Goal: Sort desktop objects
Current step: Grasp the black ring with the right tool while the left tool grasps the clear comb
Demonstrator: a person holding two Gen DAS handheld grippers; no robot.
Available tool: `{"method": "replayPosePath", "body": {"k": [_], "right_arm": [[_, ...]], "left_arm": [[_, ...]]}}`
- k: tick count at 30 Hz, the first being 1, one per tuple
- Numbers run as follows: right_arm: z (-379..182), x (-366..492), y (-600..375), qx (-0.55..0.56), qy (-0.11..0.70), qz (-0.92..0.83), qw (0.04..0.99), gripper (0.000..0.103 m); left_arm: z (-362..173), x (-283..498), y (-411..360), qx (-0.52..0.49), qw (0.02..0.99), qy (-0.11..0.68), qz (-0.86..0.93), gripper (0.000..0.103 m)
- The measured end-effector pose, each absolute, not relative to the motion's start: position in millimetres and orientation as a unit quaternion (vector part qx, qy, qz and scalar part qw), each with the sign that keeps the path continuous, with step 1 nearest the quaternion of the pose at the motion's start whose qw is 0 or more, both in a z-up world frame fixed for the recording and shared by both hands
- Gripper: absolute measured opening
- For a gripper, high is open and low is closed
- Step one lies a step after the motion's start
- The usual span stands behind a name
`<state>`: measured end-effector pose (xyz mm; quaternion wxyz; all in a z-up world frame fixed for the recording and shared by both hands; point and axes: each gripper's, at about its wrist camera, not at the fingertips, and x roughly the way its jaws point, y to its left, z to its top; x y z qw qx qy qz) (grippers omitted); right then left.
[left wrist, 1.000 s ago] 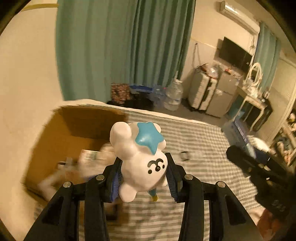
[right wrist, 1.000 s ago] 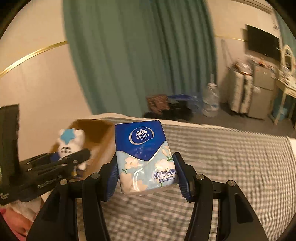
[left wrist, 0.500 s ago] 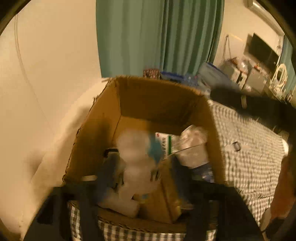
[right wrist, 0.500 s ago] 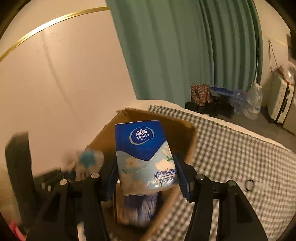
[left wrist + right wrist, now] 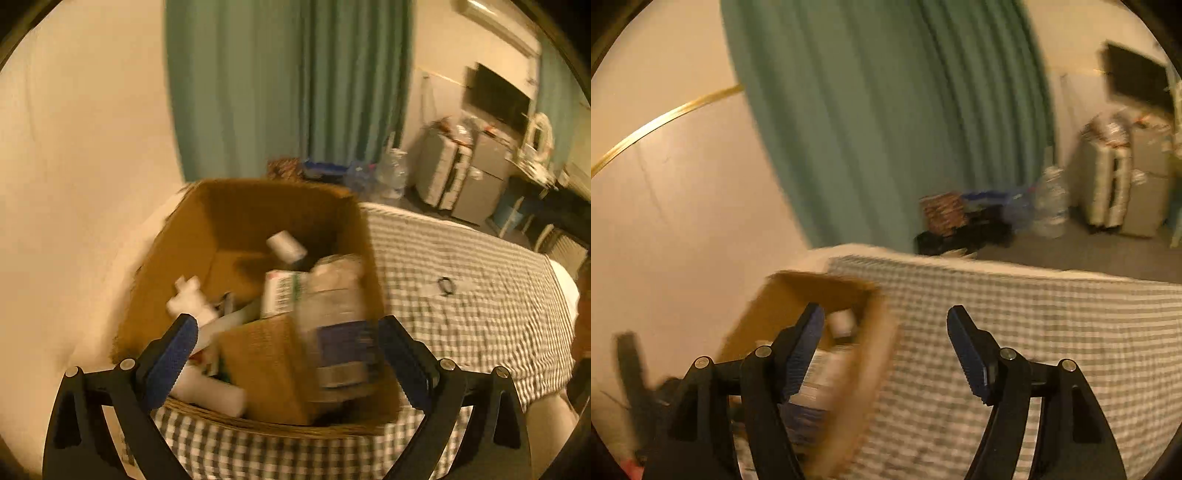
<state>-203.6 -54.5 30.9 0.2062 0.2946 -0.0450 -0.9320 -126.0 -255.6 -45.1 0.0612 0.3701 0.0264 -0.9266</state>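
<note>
One brown cardboard box sits open on a bed covered in a grey-and-white checked sheet. Inside lie one clear plastic bottle with a blue label, one white cylinder, one printed white carton and one smaller cardboard box; other contents are too blurred to count. The left gripper spreads its blue-padded fingers wide over the box, holding nothing. The right gripper is also spread wide and empty, beside the box's edge.
</note>
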Motion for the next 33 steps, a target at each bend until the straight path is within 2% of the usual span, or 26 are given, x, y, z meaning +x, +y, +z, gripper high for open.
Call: {"method": "replayPosePath", "body": {"k": [5, 8, 12, 18, 20, 26, 29, 32, 33], "right_arm": [[-7, -200, 11, 0.313, 0.0, -0.939, 0.141, 0.069], [-36, -203, 35, 0.327, -0.008, -0.934, 0.141, 0.067], [-66, -216, 50, 0.345, -0.019, -0.926, 0.153, 0.063], [-95, -251, 56, 0.359, -0.004, -0.918, 0.167, 0.062], [-106, -267, 60, 0.368, -0.013, -0.912, 0.181, 0.062], [-147, -309, 41, 0.39, 0.001, -0.894, 0.221, 0.062], [-169, -323, 30, 0.417, 0.006, -0.88, 0.227, 0.056], [-181, -324, 19, 0.415, 0.051, -0.881, 0.222, 0.054], [-182, -322, 18, 0.415, 0.064, -0.881, 0.218, 0.049]], "left_arm": [[-39, -140, -173, 0.372, 0.019, -0.018, -0.928, 0.103], [-60, -163, -118, 0.383, -0.006, -0.051, -0.922, 0.103], [-102, -201, -73, 0.396, 0.012, -0.071, -0.916, 0.103], [-167, -301, -74, 0.442, 0.106, -0.043, -0.89, 0.103], [-179, -323, -82, 0.442, 0.109, -0.026, -0.89, 0.103], [-190, -327, -79, 0.391, 0.067, -0.034, -0.918, 0.103], [-202, -335, -85, 0.408, 0.063, -0.029, -0.91, 0.103], [-214, -337, -86, 0.414, 0.063, -0.042, -0.907, 0.103], [-215, -335, -84, 0.421, 0.057, -0.047, -0.904, 0.103]]}}
